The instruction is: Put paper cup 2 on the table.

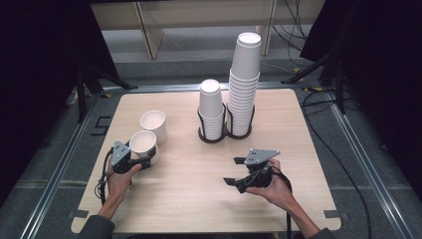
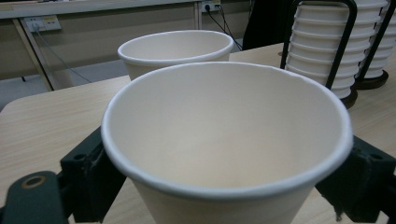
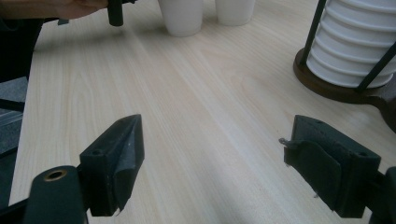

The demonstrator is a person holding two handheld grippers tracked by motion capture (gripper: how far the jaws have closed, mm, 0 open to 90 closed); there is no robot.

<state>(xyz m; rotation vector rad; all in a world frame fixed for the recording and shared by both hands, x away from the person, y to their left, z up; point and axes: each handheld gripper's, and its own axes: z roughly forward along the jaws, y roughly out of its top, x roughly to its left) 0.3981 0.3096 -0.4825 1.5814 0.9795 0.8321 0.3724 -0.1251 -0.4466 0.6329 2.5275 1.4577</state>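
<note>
A white paper cup (image 1: 144,142) stands upright on the wooden table (image 1: 199,199) at the left, between the jaws of my left gripper (image 1: 147,159). In the left gripper view that cup (image 2: 224,140) is close up, and the black pads (image 2: 93,177) lie against its wall just below the rim on both sides. A second white cup (image 1: 153,122) stands just behind it, apart from it. My right gripper (image 1: 234,171) hovers open at the front right, with only bare table between its jaws (image 3: 215,158).
Two stacks of upside-down white cups sit in a dark wire holder (image 1: 219,137) at the table's middle back: a short stack (image 1: 211,107) and a tall stack (image 1: 244,84). Cables run along the floor at the right. Table legs stand behind.
</note>
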